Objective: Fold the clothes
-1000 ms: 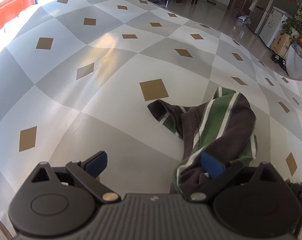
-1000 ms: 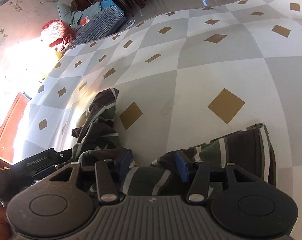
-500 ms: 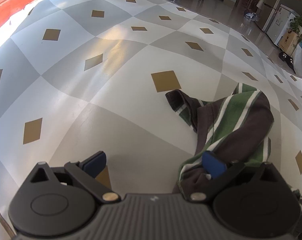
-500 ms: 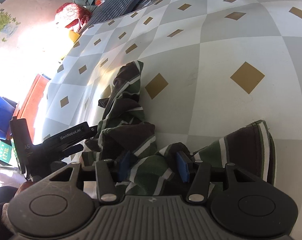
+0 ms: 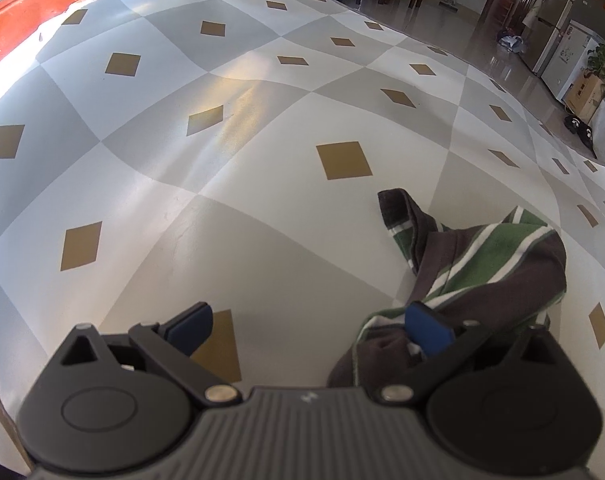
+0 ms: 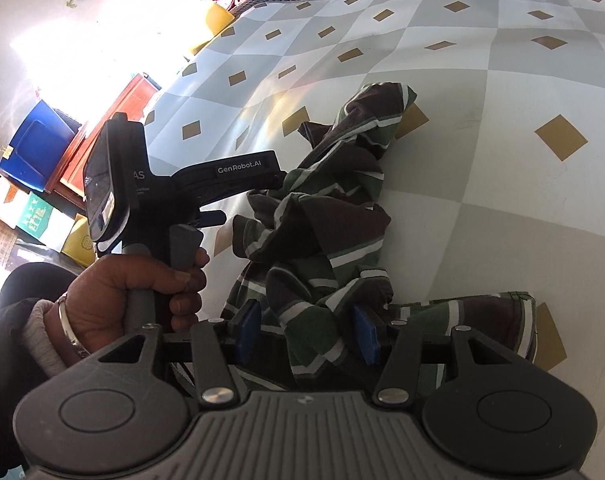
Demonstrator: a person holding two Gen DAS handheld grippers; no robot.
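Observation:
A crumpled brown, green and white striped garment [image 5: 486, 264] lies on the checkered tablecloth [image 5: 242, 128]. My left gripper [image 5: 308, 330] stands wide open at the garment's left end; its right pad [image 5: 428, 334] touches the fabric and its left pad [image 5: 190, 326] is over bare cloth. In the right wrist view the garment [image 6: 334, 200] runs from the far middle down to my right gripper [image 6: 307, 332], whose pads are half closed with a thick bunch of the fabric between them. A hand [image 6: 142, 292] holds the left gripper [image 6: 250, 200] at the garment's left side.
A red wooden edge [image 5: 30, 12] borders the table at the far left. A blue bin [image 6: 34, 144] and boxes sit on the floor beyond it. Chairs, a fridge [image 5: 558, 32] and plants stand far right across the room.
The right wrist view has swung left, bringing the hand and left gripper into sight. The garment has bunched closer to the right gripper. The left gripper stays open and has shifted slightly.

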